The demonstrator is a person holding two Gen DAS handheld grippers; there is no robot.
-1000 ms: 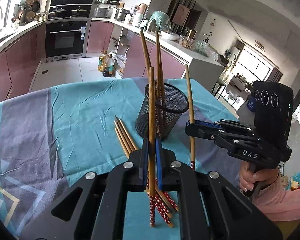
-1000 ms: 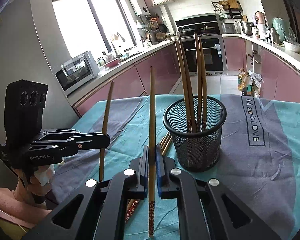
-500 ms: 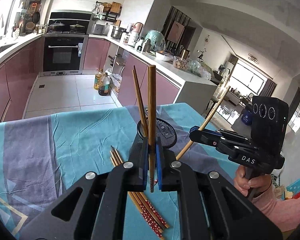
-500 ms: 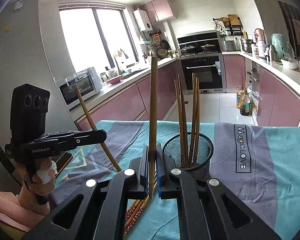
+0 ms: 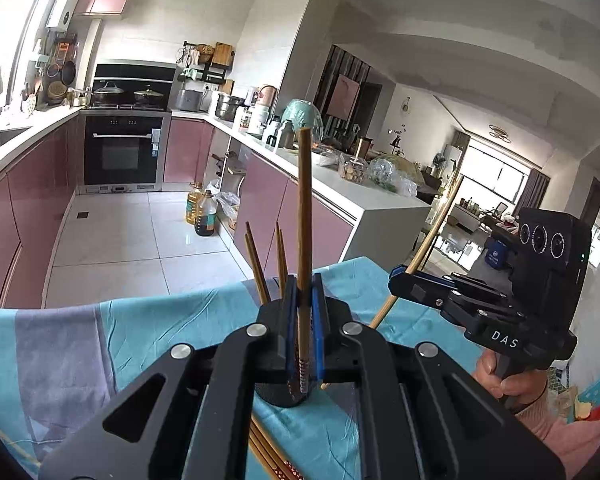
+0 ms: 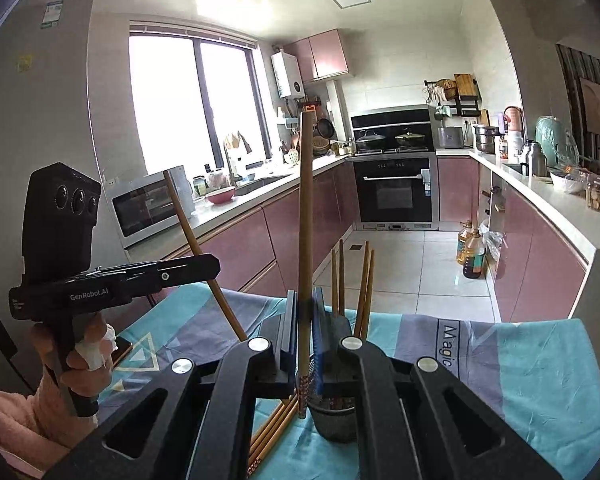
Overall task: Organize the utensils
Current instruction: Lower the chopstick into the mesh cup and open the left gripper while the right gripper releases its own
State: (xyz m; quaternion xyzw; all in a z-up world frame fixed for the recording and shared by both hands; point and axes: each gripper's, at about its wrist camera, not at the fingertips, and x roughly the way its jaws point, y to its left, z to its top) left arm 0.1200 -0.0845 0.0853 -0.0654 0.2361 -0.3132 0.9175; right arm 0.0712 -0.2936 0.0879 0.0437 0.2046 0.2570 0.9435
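The left gripper (image 5: 303, 328) is pinched tight on one chopstick (image 5: 304, 240). Its long axis runs nearly upright between the blue pads, blunt end high above the fingers, patterned tip poking out just below them. The right gripper (image 6: 305, 332) is likewise clamped on a second chopstick (image 6: 306, 220), also standing close to vertical, thick end up, decorated tip down.

Seen from the left wrist, the right gripper's stick leans up and to the right; seen from the right wrist, the left gripper's stick leans up and to the left.

Directly beyond both sets of fingers sits the mesh holder (image 6: 334, 426), with several chopsticks upright in it. Below the fingers, loose chopsticks (image 6: 274, 436) lie flat on the tablecloth (image 6: 540, 380).
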